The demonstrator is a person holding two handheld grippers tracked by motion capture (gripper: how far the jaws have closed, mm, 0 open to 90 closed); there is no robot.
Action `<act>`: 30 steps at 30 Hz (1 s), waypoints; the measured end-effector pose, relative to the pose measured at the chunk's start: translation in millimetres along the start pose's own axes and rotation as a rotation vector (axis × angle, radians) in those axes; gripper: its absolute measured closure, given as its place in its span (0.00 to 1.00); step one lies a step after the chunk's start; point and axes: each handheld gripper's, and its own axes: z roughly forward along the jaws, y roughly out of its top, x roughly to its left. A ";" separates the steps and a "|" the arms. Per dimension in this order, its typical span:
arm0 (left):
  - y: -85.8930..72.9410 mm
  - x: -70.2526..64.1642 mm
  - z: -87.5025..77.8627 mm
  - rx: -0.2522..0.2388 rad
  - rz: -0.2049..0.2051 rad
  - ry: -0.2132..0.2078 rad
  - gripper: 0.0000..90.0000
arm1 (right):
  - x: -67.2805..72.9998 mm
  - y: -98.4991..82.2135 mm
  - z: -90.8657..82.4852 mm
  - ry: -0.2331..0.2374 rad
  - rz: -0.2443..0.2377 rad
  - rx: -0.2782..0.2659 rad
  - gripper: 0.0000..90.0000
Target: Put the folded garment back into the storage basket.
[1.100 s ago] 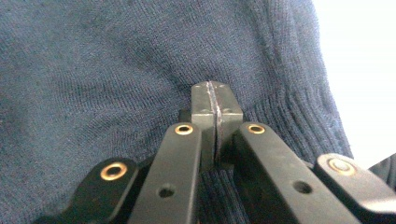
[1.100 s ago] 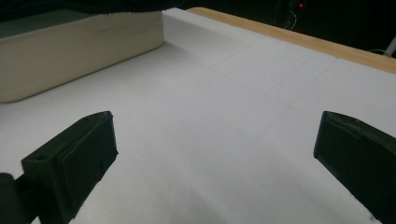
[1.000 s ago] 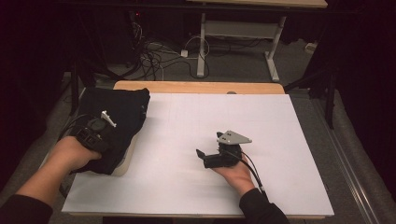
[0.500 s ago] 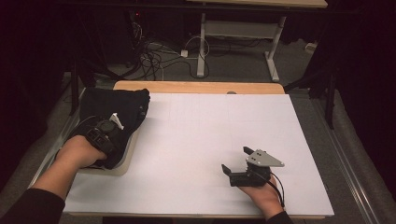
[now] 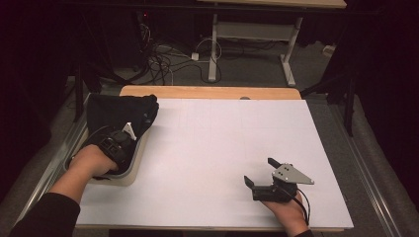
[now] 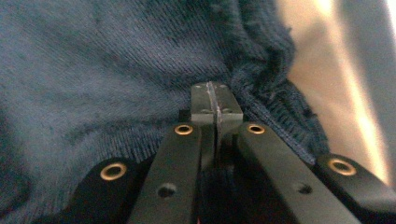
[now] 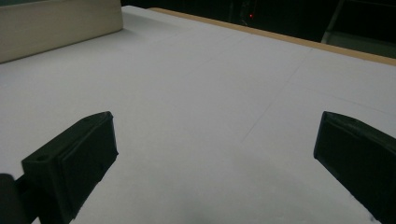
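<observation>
Dark knit garment sits in the tray at nine o'clock; left gripper, pinched shut, digs in (grasping step). Right gripper waits, spread wide; next, lift.

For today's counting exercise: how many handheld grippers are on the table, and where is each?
2. The left gripper is down in the dark cloth at the table's left edge; the right gripper rests near the front right.
</observation>
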 end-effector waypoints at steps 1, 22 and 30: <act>-0.5 1.2 0.5 -0.008 -0.003 -0.009 0.96 | 0.3 -0.1 -0.1 0.000 0.002 0.000 0.00; -57.8 43.1 -61.5 -0.180 -0.151 0.101 0.95 | 1.7 0.6 -2.6 -0.003 0.006 -0.009 0.00; -60.6 64.6 -29.8 -0.099 -0.200 0.068 0.95 | 2.7 1.0 -4.0 -0.001 0.008 -0.014 0.01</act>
